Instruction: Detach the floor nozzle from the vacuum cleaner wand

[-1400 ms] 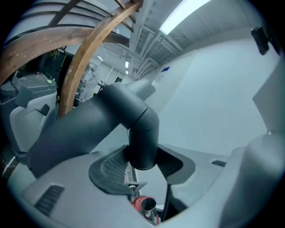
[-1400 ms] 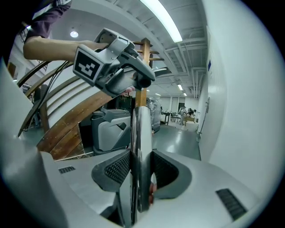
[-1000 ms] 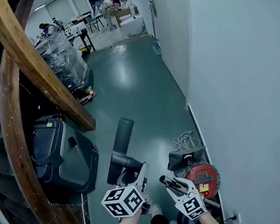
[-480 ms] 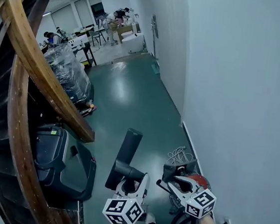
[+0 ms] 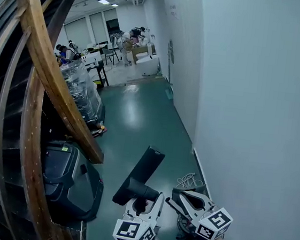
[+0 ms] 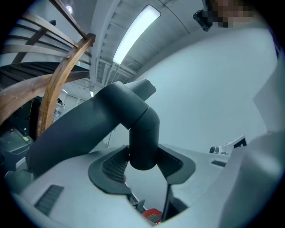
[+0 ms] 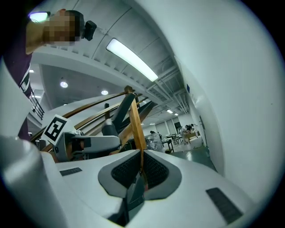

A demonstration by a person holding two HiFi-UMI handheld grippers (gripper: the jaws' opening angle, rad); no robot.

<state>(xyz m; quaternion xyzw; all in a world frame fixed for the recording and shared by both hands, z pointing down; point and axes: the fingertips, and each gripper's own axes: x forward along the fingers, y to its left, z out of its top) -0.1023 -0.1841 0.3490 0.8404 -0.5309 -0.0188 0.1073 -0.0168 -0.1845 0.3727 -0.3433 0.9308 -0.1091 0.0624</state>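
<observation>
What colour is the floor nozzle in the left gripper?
The floor nozzle is dark grey; left gripper view shows it best.

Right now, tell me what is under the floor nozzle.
Only green floor shows around the floor nozzle, whose neck is clamped in the left gripper. The patch straight beneath is covered by the nozzle itself.
</observation>
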